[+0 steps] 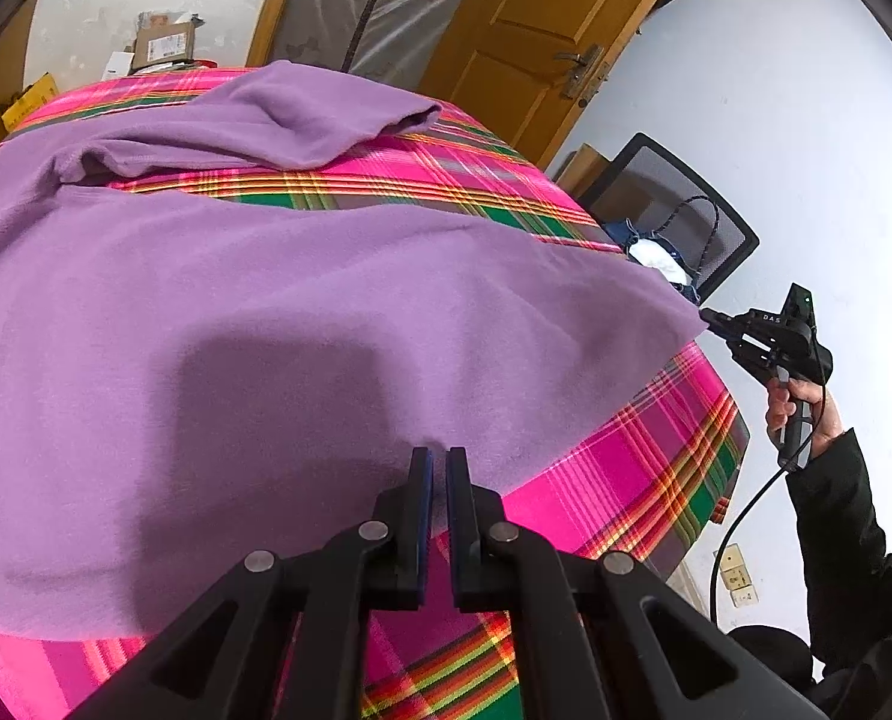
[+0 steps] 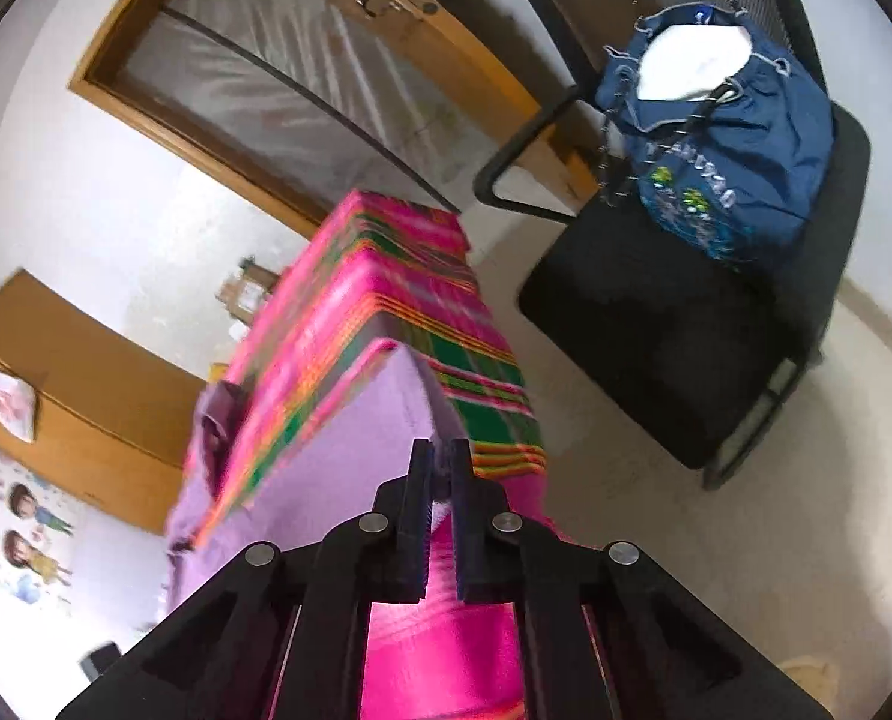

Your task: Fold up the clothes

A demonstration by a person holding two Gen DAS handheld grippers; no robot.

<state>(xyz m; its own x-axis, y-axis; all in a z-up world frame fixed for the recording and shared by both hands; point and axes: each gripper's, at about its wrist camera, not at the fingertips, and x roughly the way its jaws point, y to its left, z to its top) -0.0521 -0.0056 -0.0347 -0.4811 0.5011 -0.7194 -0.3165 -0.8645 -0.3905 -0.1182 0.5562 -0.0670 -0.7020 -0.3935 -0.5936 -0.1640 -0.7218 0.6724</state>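
Garment (image 1: 302,324) spread over plaid table (image 1: 644,468), sleeve (image 1: 302,114) lying crumpled toward 12 o'clock. Hem pinched by left gripper (image 1: 439,459) at 6 o'clock, corner by right gripper (image 1: 709,319) at 3 o'clock. Seemingly mid-fold: no finished fold visible.

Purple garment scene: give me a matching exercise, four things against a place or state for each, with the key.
Things:
1. purple garment
2. blue bag
3. right gripper
4. cardboard box

Places or states:
A. on the black chair seat
B. spread over the plaid cloth
C. beyond the table's far edge
D. shut on a garment corner

Pairs: 1-B, 2-A, 3-D, 4-C
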